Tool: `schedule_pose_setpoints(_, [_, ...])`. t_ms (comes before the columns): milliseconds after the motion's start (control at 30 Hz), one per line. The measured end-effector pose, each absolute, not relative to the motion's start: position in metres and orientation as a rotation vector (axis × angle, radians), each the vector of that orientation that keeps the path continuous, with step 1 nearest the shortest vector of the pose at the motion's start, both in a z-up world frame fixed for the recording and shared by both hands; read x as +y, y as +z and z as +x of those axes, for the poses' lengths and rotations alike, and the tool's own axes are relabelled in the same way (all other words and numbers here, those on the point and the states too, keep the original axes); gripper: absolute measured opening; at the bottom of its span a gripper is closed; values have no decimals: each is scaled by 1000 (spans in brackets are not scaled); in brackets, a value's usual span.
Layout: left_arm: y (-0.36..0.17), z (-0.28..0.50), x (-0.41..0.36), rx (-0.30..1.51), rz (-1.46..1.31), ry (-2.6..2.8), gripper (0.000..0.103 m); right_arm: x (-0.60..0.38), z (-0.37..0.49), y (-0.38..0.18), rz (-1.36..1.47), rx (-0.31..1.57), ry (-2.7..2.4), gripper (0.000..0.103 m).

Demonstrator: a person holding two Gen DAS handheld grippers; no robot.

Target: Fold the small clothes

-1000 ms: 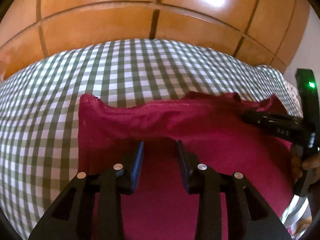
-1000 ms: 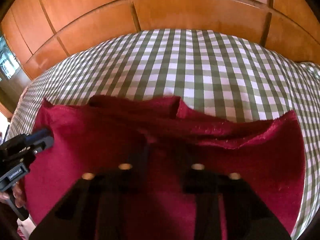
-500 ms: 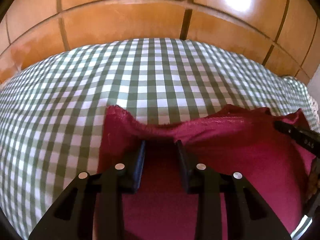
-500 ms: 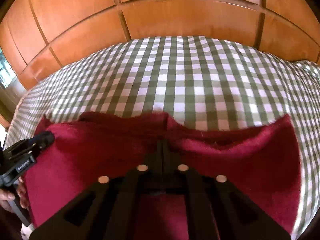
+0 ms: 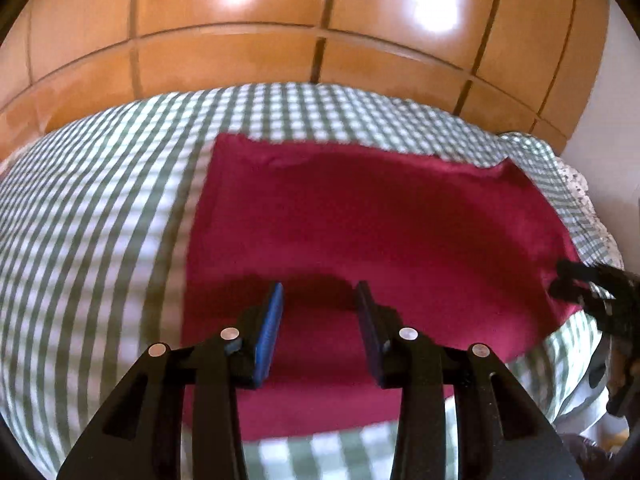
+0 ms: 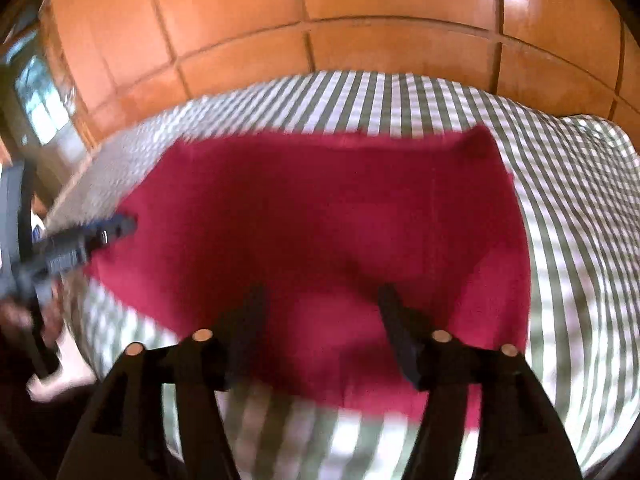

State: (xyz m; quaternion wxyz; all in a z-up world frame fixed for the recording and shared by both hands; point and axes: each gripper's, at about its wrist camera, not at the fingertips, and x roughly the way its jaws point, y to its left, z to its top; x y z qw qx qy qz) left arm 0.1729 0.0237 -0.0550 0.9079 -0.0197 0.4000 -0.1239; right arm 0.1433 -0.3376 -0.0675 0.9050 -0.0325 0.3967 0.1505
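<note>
Glossy orange-brown wooden panels (image 5: pixel 240 60), split by dark grooves, fill the background across both wrist views. Below them spreads a bed covered in a green-and-white checked sheet (image 5: pixel 100 220), with a lace-trimmed edge showing at its far right in the left wrist view. A crimson cloth (image 5: pixel 380 232) lies flat on the sheet as a broad rectangle, its near edge close to the front of the bed and its far edge slightly rumpled; the right wrist view shows the same cloth (image 6: pixel 320 220) with checked sheet bordering it on three sides. The left tool (image 5: pixel 319 320) hangs over the near part of the cloth, its jaws parted and opening a little, blue pads facing each other with only the flat fabric below them and nothing gripped. The right tool (image 6: pixel 320 320) hovers over the cloth's near edge, its jaws opening wide, holding nothing. Each tool also appears at the other view's margin, the right one at the cloth's right edge, the left one at its left edge with a hand (image 6: pixel 24 320) blurred beneath it. Both views are smeared by motion.
</note>
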Motion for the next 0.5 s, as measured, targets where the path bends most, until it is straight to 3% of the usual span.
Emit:
schedule_pose_setpoints(167, [-73,165,42,834,-7,-196,36,-368,131,-99,-1,800,222,64])
schedule_pose_setpoints(500, [-36,135,0,789,-48,-414,36,-374,115,-72,116,784,208,72])
